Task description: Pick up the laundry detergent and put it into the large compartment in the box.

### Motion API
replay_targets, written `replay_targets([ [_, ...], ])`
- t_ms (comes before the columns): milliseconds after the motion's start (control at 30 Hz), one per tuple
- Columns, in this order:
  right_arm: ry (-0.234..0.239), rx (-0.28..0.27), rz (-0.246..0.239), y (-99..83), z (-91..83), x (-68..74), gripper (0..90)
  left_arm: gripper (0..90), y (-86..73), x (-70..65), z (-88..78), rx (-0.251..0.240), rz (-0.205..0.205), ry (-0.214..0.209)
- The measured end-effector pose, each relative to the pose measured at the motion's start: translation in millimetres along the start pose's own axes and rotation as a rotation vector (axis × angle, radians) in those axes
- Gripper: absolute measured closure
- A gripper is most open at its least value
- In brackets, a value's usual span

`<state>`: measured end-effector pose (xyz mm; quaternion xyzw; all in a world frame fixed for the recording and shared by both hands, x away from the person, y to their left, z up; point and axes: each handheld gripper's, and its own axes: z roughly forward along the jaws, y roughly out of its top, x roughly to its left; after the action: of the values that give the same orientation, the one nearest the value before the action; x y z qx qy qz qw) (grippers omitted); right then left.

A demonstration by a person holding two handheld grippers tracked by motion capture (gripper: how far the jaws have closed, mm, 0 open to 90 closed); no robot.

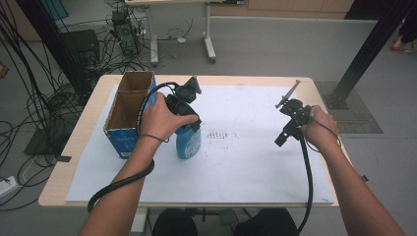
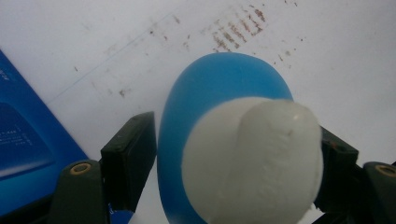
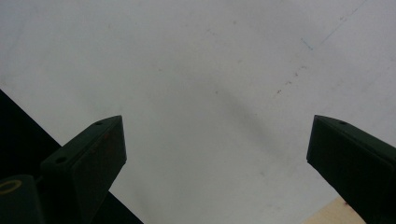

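Left tongs [image 2: 233,154]: pinching the white-capped blue bottle [image 1: 189,139] upright on the desk [image 1: 255,162] just beside the open cardboard box [image 1: 129,110], likely its destination; right tongs [image 3: 217,154]: spread, empty, held well apart.

White paper sheet [image 1: 255,162] covers the table [image 1: 64,162]; cables [image 1: 29,98] on floor
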<state>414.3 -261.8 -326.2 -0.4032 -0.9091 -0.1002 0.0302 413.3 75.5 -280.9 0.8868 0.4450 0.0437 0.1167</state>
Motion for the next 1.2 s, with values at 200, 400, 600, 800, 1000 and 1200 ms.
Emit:
replay_targets([
  [200,-0.002,0.004,0.004,-0.6,0.0,-0.4,4.8,33.1,-0.1,0.3,-0.7,0.0,0.001,-0.002],
  [400,0.003,0.001,0.001,-0.5,0.9,0.3,4.8,36.4,-0.8,0.5,-0.8,-0.003,-0.002,-0.016],
  [600,0.002,-0.001,0.002,-0.5,0.8,0.9,4.8,36.7,-0.6,-0.1,-0.9,0.002,-0.001,-0.013],
  [800,0.001,0.001,0.003,-0.8,0.4,0.8,4.8,36.8,-0.7,0.2,-0.8,0.0,-0.001,-0.012],
  [1000,-0.005,-0.002,0.001,-1.5,-0.7,1.1,4.8,36.8,-0.8,-0.5,-0.9,0.001,0.0,-0.008],
  [1200,-0.007,0.003,0.005,-1.7,-1.5,0.6,4.9,36.8,-1.6,-0.2,-0.9,-0.003,-0.001,-0.009],
])
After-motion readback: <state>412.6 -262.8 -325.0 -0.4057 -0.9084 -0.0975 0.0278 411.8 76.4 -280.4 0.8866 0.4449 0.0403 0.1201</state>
